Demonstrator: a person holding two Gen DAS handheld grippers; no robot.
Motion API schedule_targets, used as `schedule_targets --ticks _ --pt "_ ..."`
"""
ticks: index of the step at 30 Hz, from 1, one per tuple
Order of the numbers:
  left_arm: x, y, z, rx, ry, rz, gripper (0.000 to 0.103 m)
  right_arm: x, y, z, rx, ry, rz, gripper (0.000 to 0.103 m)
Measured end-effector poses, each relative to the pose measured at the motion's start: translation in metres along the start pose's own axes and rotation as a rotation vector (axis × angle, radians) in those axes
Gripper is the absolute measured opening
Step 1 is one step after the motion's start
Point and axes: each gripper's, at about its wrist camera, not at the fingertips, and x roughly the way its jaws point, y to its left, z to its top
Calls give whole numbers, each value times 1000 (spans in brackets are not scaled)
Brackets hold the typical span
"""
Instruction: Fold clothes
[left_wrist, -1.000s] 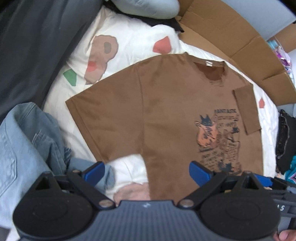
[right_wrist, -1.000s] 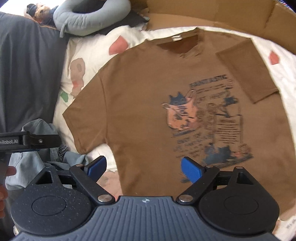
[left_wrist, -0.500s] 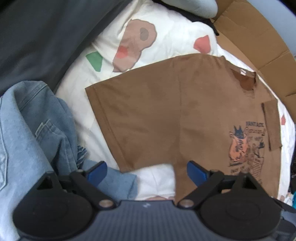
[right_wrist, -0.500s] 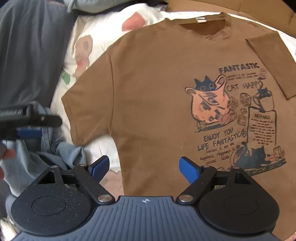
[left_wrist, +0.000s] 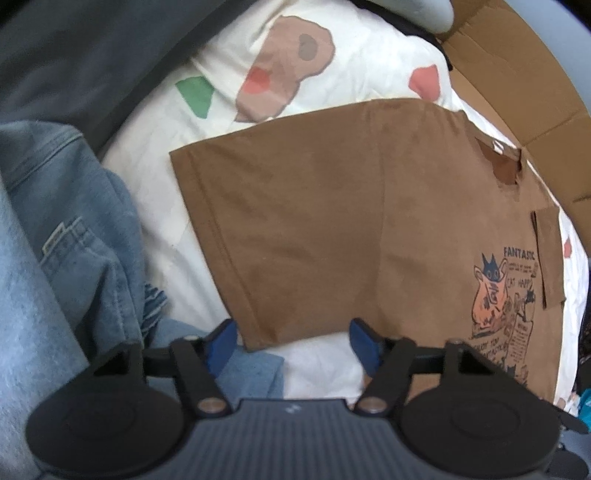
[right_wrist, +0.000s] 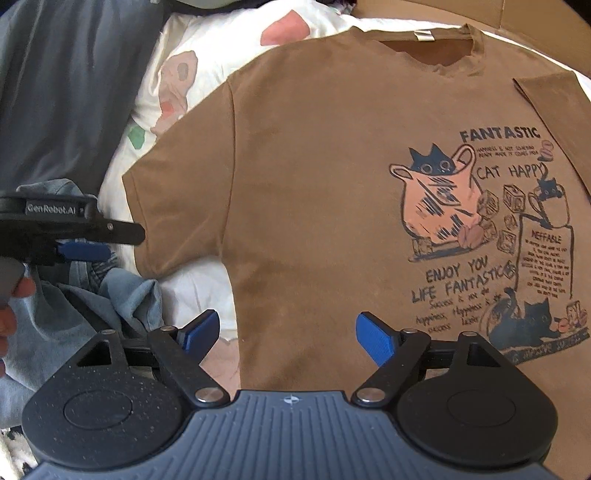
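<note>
Looking along my left claw (left_wrist: 291, 338), I am holding its blue fingers wide apart with nothing between them, just short of the hem corner of the brown T-shirt's near sleeve (left_wrist: 255, 258). The T-shirt (left_wrist: 369, 229) is lying flat and face up on the white patterned sheet (left_wrist: 221, 59), its far sleeve (left_wrist: 548, 258) already lying folded in over the chest. A heap of blue denim (left_wrist: 74, 229) is crowding in at the left, touching or nearly touching the sleeve corner. Turning to the view along my right claw (right_wrist: 288, 334), I am keeping it spread open and empty too, hovering above the shirt's lower body beside the cat print (right_wrist: 480, 229). The left claw (right_wrist: 85, 251) is showing at the edge here, side on beside the sleeve hem, so its gap is not readable from this side. Judging by the one sleeve turned in and the other lying out, I am probably lining up to fold this near sleeve across. To do it well, I am thinking of pinching both layers at the hem corner, keeping clear of the denim, lifting only a little, and carrying the sleeve straight over so the fold runs parallel to the side seam and matches the other one.
</note>
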Motion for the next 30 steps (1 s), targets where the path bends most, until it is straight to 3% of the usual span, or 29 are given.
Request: schedule_targets --ticks 2,4,17,22,26,30 --pt "2 5 -2 -2 4 9 36 0 1 -1 4 -7 2 86" --pt "2 9 -5 -4 4 20 29 1 1 -3 8 -13 5 84" --pt "18 18 -2 -94 0 19 30 -4 -9 -7 19 8 -12 83" --pt "36 13 -4 -73 35 37 32 -6 -11 -3 1 10 -11 83" --pt "50 20 -9 -125 88 75 32 -6 -12 2 -19 6 -5 83" --pt "52 25 -6 -158 94 60 35 -5 -13 6 -5 3 0 83"
